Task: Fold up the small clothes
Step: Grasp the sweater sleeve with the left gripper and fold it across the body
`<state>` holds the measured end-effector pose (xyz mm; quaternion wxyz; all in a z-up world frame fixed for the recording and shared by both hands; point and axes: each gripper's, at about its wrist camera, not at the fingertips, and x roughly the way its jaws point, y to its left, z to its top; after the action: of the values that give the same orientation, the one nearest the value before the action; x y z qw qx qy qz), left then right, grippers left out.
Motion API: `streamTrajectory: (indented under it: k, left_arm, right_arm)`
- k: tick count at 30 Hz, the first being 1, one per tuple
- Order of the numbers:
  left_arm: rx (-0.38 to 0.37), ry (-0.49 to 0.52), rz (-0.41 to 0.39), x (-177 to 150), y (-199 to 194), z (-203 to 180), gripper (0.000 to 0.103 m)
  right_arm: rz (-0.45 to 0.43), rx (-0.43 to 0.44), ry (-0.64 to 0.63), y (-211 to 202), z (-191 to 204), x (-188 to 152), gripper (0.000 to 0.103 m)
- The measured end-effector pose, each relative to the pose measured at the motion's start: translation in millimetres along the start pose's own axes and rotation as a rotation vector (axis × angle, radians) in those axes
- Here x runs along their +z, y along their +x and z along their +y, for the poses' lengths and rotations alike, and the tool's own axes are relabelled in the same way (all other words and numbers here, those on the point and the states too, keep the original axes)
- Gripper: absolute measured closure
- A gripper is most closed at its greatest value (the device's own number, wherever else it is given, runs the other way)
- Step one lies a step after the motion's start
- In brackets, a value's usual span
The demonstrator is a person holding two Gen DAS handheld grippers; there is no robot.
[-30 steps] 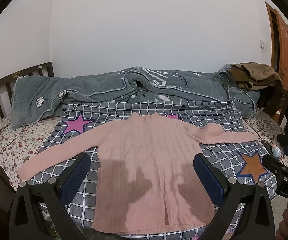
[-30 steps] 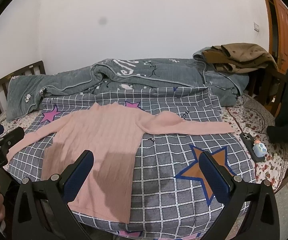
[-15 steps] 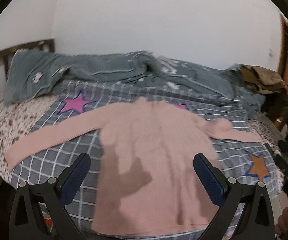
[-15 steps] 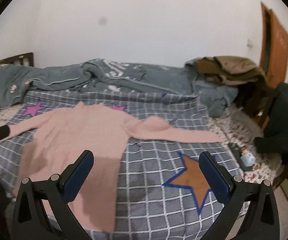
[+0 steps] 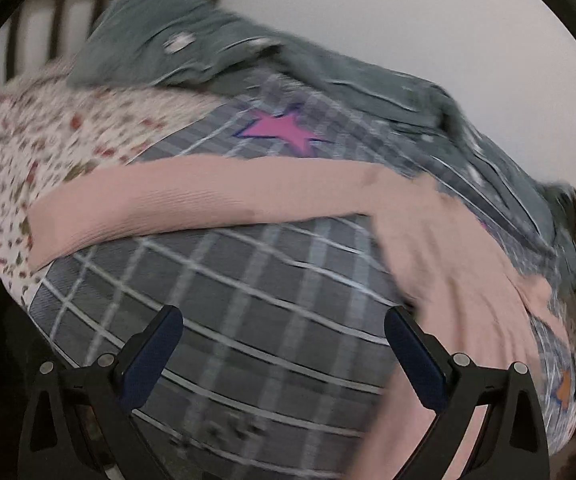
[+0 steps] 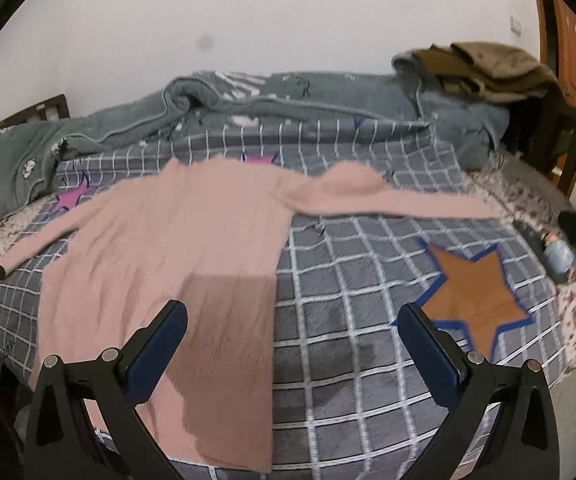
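The pink sweater (image 6: pixel 176 248) lies spread flat, front up, on the grey checked bedspread (image 6: pixel 368 280), both sleeves flung out to the sides and nothing folded yet. The right gripper (image 6: pixel 294 344) hangs over the near edge of the bed with its jaws wide apart and empty, its left finger above the sweater's hem, its right finger above bare checks near the orange star (image 6: pixel 476 292). In its own tilted, blurred view, the left gripper (image 5: pixel 284 344) is also spread wide and holding nothing, hovering over bare bedspread with the left sleeve (image 5: pixel 160 208) stretched across at about 11 o'clock from it and the sweater's body off at 3 o'clock. The right sleeve (image 6: pixel 400 200) runs out toward 2 o'clock in the right wrist view, its cuff well apart from the small blue bottle (image 6: pixel 558 256) near the bed's edge. This looks like a soft, light ribbed knit: it should drape and sag rather than hold a crease, and may cling a little to the cover. Sensible holds would be a pinch at each cuff, or at shoulder and hem, so the sleeves fold in first without dragging the body askew. A rumpled grey quilt (image 6: pixel 248 108) sits at 12 o'clock, clear of the work.
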<state>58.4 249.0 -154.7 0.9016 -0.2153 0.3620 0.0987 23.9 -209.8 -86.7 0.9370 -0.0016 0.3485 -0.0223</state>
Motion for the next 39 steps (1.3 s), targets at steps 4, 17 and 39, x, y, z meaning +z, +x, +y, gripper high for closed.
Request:
streamTrajectory:
  k: [4, 17, 39]
  left_arm:
    - [-0.007, -0.114, 0.043, 9.3, 25.4, 50.4, 0.013]
    - [-0.025, -0.38, -0.031, 46.0, 47.8, 127.1, 0.029]
    - [0.031, -0.124, -0.201, 125.4, 0.0, -10.9, 0.096]
  right_arm:
    - [0.019, -0.002, -0.008, 18.0, 15.3, -0.9, 0.0]
    - [0.033, -0.004, -0.012, 51.3, 63.0, 22.0, 0.0]
    - [-0.025, 0.197, -0.032, 69.3, 31.4, 52.1, 0.0]
